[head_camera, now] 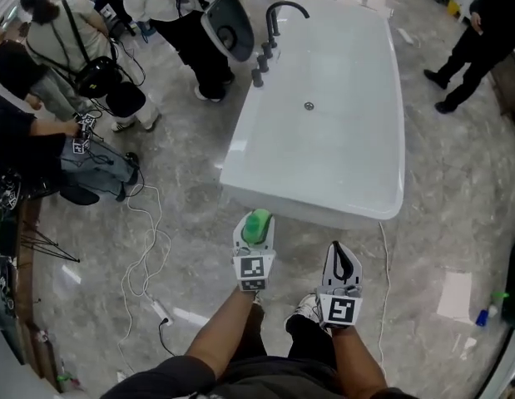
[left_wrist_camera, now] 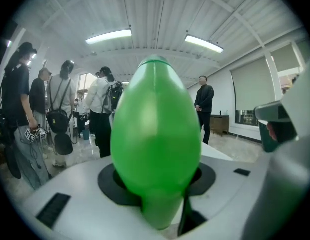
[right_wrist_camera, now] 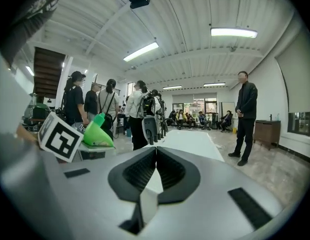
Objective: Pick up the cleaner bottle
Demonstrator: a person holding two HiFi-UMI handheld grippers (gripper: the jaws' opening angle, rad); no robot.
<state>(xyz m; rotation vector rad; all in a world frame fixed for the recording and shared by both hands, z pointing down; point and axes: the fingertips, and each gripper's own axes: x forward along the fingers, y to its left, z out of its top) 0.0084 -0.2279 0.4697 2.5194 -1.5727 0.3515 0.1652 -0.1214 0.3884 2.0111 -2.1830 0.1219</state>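
A green cleaner bottle [head_camera: 258, 225] is gripped in my left gripper [head_camera: 255, 238], which is shut on it and held up in front of the bathtub. In the left gripper view the bottle [left_wrist_camera: 155, 144] fills the middle, standing between the two jaws. My right gripper [head_camera: 341, 263] is just to the right of it, level with it, its jaws closed together with nothing between them [right_wrist_camera: 155, 156]. The right gripper view shows the green bottle [right_wrist_camera: 97, 133] and the left gripper's marker cube [right_wrist_camera: 59, 136] off to the left.
A white bathtub [head_camera: 340, 148] with a black faucet [head_camera: 279, 17] lies straight ahead on the grey marble floor. Several people stand at the left and back, one at the top right. White cables [head_camera: 145, 248] trail on the floor at left. A small bottle [head_camera: 488, 309] stands at the right edge.
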